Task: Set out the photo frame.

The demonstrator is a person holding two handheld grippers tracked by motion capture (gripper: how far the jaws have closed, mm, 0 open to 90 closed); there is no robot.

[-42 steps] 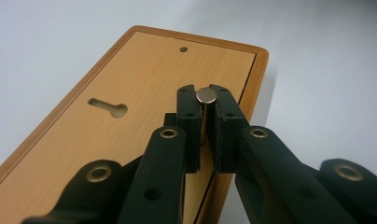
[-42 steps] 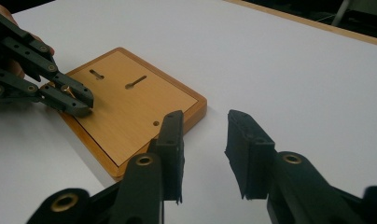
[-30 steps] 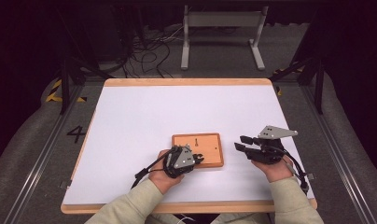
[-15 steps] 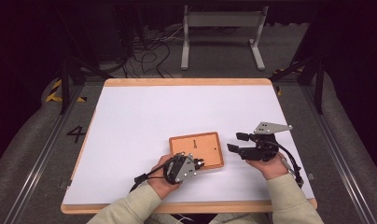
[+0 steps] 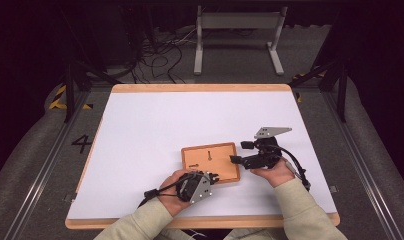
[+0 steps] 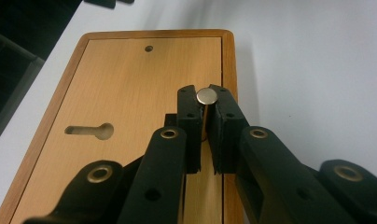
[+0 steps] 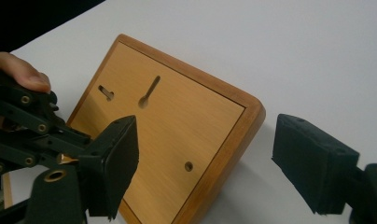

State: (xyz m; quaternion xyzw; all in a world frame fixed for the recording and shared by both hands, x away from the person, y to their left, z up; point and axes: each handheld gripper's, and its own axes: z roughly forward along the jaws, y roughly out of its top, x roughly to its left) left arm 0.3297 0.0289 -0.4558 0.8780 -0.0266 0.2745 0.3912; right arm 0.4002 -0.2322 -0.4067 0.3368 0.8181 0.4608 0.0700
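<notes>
We are clamping a small metal-headed peg (image 6: 207, 96) in our left gripper (image 6: 204, 105) over the wooden board (image 5: 217, 152), near the tabletop's (image 5: 155, 120) front edge; our right gripper (image 7: 205, 163), jaws just opening, is straddling the board's corner without touching.

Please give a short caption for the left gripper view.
Left gripper shut on a metal pin above the wooden board.

lab/test rig | white table (image 5: 155, 125) | floor cables (image 5: 160, 52) | metal stand (image 5: 238, 30)
</notes>
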